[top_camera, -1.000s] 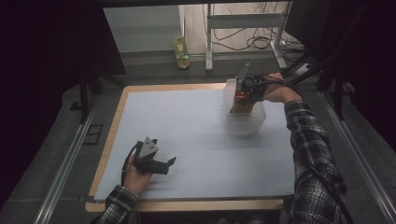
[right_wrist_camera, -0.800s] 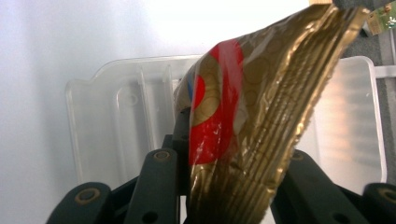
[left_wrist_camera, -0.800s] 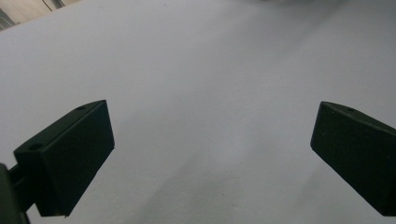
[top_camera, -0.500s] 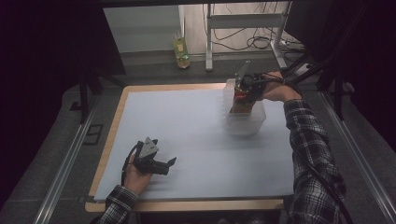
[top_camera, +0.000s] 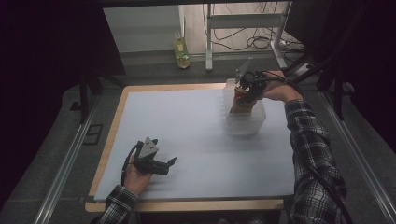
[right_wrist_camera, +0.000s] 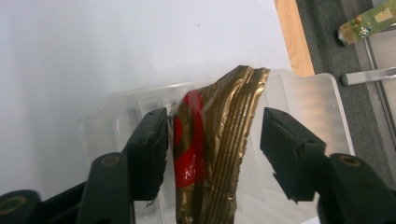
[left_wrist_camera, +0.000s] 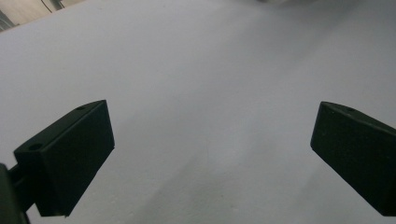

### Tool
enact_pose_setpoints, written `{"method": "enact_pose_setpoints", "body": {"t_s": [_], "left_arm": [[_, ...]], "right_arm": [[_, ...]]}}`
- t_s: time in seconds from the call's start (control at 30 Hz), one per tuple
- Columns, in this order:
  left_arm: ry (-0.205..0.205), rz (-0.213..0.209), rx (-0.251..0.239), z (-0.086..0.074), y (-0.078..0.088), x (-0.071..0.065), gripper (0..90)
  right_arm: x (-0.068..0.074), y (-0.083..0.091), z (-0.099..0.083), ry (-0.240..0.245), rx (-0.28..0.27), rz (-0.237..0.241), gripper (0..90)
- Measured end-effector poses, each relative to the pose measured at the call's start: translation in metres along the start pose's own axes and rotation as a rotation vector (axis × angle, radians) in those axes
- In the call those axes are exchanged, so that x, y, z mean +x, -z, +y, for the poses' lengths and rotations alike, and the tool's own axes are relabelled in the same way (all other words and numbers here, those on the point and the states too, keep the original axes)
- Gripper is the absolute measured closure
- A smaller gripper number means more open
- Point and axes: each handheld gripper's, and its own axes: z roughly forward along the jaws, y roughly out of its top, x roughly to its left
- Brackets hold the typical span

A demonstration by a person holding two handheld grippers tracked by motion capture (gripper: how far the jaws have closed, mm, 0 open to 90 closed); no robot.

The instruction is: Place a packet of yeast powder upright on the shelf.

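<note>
One gold-and-red packet (right_wrist_camera: 210, 140) stands upright in the clear tub (right_wrist_camera: 308, 93) at the bench's (top_camera: 177, 140) far right. Your right gripper (right_wrist_camera: 212, 144) has just been opening; its jaws flank the packet, pads apparently clear, letting it settle inside. Your left gripper (top_camera: 161, 164) rests idle, jaws wide apart.

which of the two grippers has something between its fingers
The right gripper, over the clear tub. A gold and red packet stands between its fingers, which have just been opening. The left gripper has only bare white table between its fingers.
</note>
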Motion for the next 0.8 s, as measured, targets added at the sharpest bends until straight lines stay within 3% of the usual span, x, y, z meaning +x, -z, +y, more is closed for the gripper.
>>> {"method": "enact_pose_setpoints", "body": {"t_s": [0.3, 0.47, 0.8], "left_arm": [[-0.001, -0.004, 0.008, 0.000, -0.001, 0.000, 0.0], [-0.001, -0.005, 0.009, 0.000, -0.002, -0.001, 0.0], [-0.003, -0.007, 0.015, 0.000, -0.002, -0.001, 0.0]], "right_arm": [[0.000, 0.006, -0.002, -0.095, -0.054, -0.019, 33.1], [0.004, 0.008, -0.001, -0.127, -0.103, 0.012, 27.1], [0.012, 0.006, 0.000, -0.191, -0.174, 0.026, 17.5]]}}
